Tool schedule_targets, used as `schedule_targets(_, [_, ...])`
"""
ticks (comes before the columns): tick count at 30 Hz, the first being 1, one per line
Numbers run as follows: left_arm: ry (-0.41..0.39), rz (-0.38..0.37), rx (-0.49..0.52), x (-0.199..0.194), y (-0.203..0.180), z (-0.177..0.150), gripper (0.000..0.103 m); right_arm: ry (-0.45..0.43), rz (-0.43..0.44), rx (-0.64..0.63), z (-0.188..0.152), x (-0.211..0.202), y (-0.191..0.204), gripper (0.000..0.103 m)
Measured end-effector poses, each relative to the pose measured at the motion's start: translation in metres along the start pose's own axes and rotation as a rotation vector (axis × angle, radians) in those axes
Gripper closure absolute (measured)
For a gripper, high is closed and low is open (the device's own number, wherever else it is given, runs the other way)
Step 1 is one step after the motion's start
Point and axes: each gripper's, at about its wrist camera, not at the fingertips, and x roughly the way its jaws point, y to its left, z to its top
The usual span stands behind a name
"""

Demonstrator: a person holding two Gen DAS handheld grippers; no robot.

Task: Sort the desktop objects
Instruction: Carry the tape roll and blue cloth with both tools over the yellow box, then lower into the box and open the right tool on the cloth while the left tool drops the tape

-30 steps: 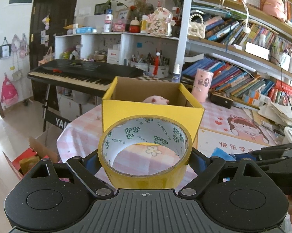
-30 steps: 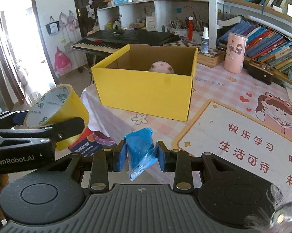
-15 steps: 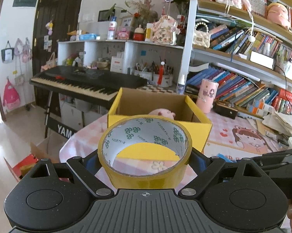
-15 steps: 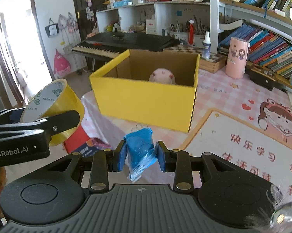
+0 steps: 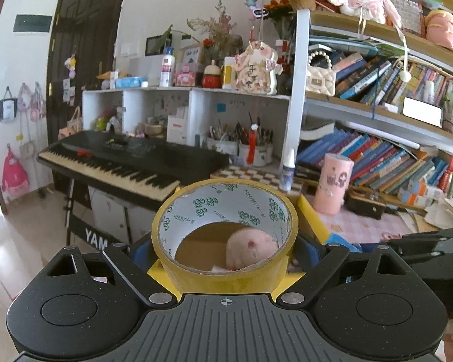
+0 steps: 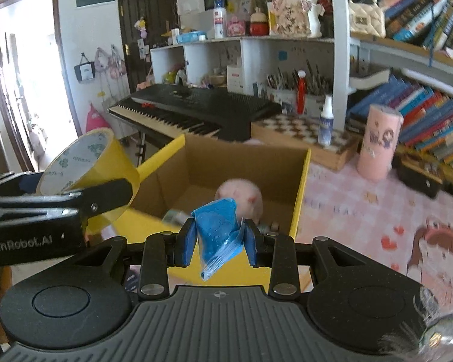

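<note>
Left gripper [image 5: 225,249] clamped wide across a yellow packing tape roll [image 5: 223,232], core opening facing the camera, blue pads [image 5: 140,252] pressed on both sides of the roll. Held above the near wall of the yellow cardboard box [image 6: 302,187]; pink plush toy [image 5: 252,250] visible through the roll's core, lying on the box floor. From the right wrist view, same roll [image 6: 87,163] seen tilted, off to the left of the box's near-left corner.

Right gripper [image 6: 217,241] closed tight on a crumpled blue plastic bag [image 6: 219,232], loose end hanging below the pads. Positioned over the box's near edge, bag in line with the plush toy [image 6: 240,194] inside. Some small items on the box floor beside the toy, too blurred to identify.

Box sat on a pink checked tablecloth [image 6: 347,199]. Pink cylindrical tin [image 6: 377,144] upright to the right of the box, well apart from it. White spray bottle [image 6: 326,120] standing on a checkered board [image 6: 286,126] behind the box. Black Yamaha keyboard [image 5: 121,160] beyond the table's far-left side. Bookshelves [image 5: 392,150] packed along the right wall.
</note>
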Motion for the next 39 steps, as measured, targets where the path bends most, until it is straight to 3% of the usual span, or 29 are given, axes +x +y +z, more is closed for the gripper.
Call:
schedule_targets(9, [0.059, 0.006, -0.006, 0.066, -0.005, 0.014, 0.011, 0.044, 0.015, -0.135, 0.022, 0.057, -0.023, 0.072])
schedule_targets(17, [0.173, 0.013, -0.015, 0.11, -0.01, 0.003, 0.011, 0.113, 0.054, -0.242, 0.021, 0.099, -0.03, 0.072])
schedule_targets(24, [0.248, 0.015, -0.036, 0.13, -0.007, -0.006, 0.011, 0.198, 0.109, -0.292, 0.017, 0.122, -0.036, 0.072])
schedule_targets(35, [0.362, 0.004, -0.059, 0.149, -0.004, -0.011, 0.011, 0.237, 0.139, -0.41, 0.019, 0.138, -0.035, 0.071])
schedule_targets(39, [0.364, 0.01, -0.078, 0.149, -0.004, -0.014, 0.01, 0.244, 0.139, -0.462, 0.018, 0.142, -0.035, 0.068])
